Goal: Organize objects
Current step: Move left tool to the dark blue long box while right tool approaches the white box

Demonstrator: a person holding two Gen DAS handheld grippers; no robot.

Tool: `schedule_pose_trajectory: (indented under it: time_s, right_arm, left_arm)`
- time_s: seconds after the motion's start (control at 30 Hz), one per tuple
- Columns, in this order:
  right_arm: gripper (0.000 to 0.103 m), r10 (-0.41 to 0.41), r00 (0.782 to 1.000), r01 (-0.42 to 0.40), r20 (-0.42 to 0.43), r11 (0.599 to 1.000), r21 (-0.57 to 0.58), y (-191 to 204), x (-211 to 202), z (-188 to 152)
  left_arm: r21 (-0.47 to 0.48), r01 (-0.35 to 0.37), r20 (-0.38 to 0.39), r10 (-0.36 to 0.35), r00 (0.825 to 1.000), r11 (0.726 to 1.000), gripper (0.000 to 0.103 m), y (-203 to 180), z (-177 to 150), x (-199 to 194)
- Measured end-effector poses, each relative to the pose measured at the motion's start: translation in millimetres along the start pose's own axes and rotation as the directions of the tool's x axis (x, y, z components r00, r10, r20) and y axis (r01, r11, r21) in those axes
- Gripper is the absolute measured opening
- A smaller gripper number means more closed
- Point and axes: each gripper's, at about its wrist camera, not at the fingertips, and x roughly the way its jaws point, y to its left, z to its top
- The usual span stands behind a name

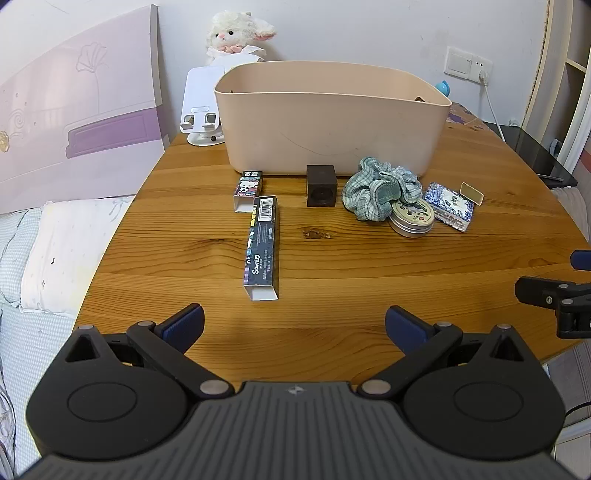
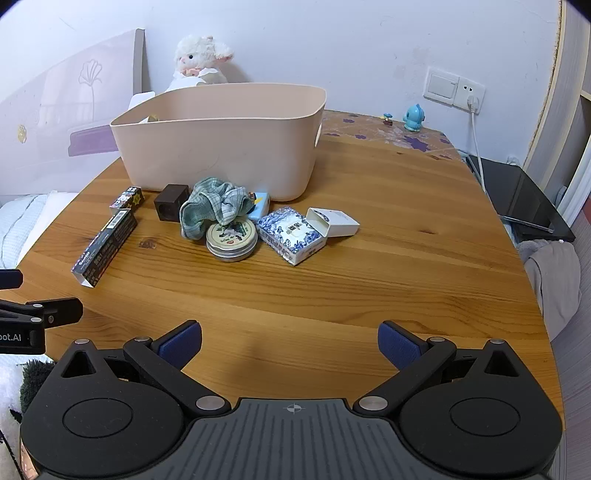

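Observation:
A beige plastic bin (image 1: 332,125) (image 2: 221,144) stands at the back of the wooden table (image 1: 332,258). In front of it lie a long dark box (image 1: 263,243) (image 2: 105,245), a small cartoon box (image 1: 248,186) (image 2: 127,197), a dark brown cube (image 1: 320,185) (image 2: 170,202), a green checked scrunchie (image 1: 380,186) (image 2: 212,205), a round tin (image 1: 411,218) (image 2: 231,236) and a blue-and-white patterned box (image 1: 448,206) (image 2: 291,234). My left gripper (image 1: 294,326) is open and empty near the front edge. My right gripper (image 2: 290,341) is open and empty too.
A white phone stand (image 1: 201,107) and a plush lamb (image 1: 236,35) are behind the bin. A small blue figurine (image 2: 414,117) stands near the wall socket (image 2: 453,88). A bed (image 1: 44,258) lies left of the table. A black surface (image 2: 528,199) is at the right.

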Motion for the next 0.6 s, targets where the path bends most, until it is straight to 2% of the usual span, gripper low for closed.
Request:
schedule_pose_trajectory:
  time_s: [0.6]
  right_arm:
    - [0.103,0.000,1.000,0.000,0.007,1.000,-0.007,-4.6,0.6,2.7]
  left_arm:
    - [-0.010,-0.010,-0.004,0.010,1.000,1.000,0.103,1.9,2.4,3.4]
